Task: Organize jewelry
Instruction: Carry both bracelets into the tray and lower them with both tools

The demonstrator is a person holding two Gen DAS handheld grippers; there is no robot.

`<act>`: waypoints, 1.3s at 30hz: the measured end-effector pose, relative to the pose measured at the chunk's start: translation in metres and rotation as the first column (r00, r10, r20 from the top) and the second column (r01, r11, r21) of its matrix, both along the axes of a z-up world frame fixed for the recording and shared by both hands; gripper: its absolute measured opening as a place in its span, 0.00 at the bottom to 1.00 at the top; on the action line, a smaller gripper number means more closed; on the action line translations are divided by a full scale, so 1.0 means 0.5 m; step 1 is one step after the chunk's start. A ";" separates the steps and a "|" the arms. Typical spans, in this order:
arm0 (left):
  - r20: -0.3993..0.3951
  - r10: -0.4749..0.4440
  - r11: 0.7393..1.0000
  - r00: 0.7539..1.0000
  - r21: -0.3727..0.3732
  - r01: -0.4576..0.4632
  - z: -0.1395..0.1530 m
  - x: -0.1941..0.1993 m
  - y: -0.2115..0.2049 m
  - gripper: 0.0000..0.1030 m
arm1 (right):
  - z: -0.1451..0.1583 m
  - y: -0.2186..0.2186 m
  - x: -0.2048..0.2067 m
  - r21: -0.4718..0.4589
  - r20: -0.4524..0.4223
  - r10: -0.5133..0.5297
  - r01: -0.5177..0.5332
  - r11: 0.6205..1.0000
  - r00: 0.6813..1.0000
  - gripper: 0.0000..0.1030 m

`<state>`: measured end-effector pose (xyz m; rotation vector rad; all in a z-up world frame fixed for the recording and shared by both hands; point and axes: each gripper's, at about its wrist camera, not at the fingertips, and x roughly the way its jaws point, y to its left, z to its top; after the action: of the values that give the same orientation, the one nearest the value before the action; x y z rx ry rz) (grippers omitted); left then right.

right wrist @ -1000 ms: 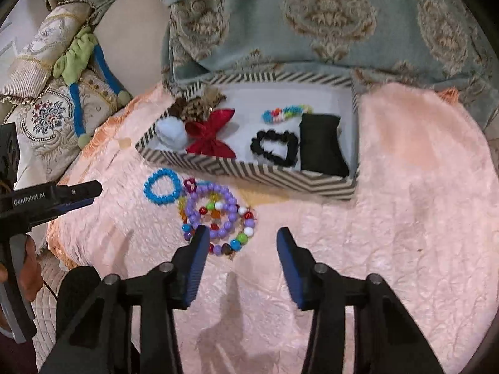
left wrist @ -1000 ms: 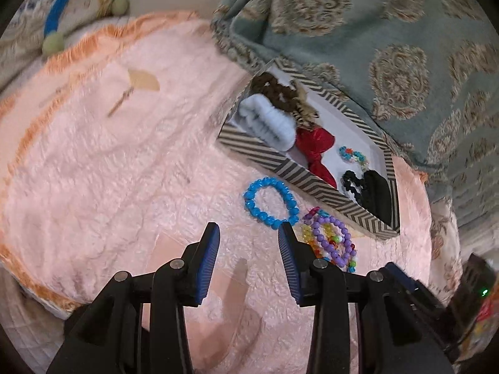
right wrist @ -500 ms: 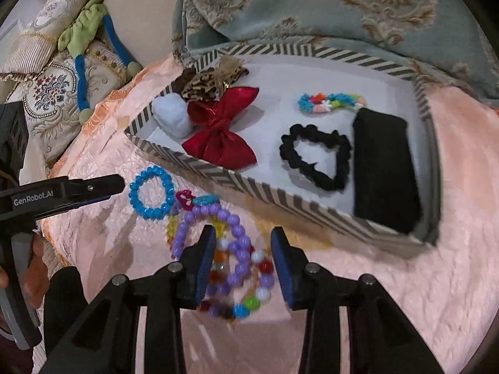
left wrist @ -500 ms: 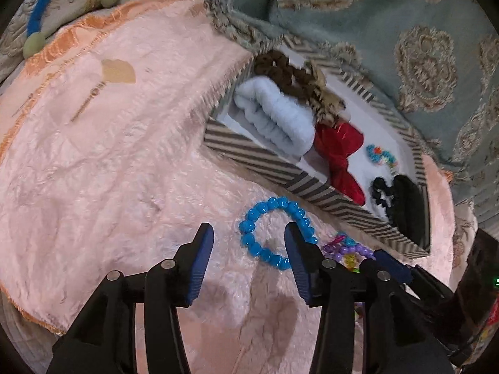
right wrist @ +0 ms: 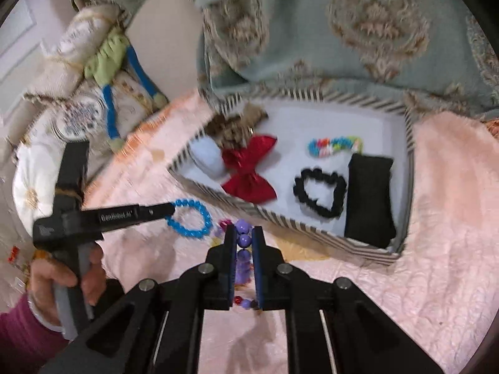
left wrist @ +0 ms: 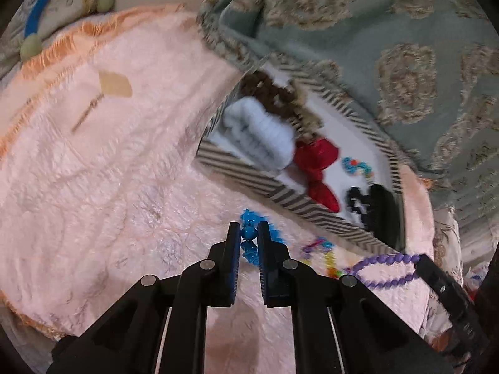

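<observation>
Left tool clamped on blue bead bracelet; right tool clamped on purple bead bracelet. Both light, limp, slippery strands; grip across single beads.

A home, likely a bedroom or sitting room. Soft quilted pink satin spread with orange fringe covers the surface. Grey-blue damask medallion fabric is draped behind it. Embroidered cream cushions piled at left against a pale wall.
</observation>
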<state>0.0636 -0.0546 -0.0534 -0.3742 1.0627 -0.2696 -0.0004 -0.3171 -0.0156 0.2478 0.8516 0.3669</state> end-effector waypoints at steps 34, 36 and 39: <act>0.204 -0.155 0.973 0.967 0.203 0.113 0.182 0.025 -0.145 0.00 | 0.121 -0.081 0.017 0.005 0.112 -0.104 0.104 0.995 0.988 0.09; 0.199 -0.162 0.970 0.966 0.214 0.118 0.179 0.043 -0.156 0.00 | 0.115 -0.087 0.035 0.004 0.106 -0.109 0.110 0.994 0.988 0.09; 0.195 -0.169 0.967 0.966 0.224 0.124 0.175 0.069 -0.171 0.00 | 0.104 -0.098 0.064 0.002 0.098 -0.116 0.117 0.993 0.988 0.09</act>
<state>0.0981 -0.1402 0.0338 -0.0728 0.8985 -0.3198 0.0316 -0.3659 0.0365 0.2722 0.7375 0.2660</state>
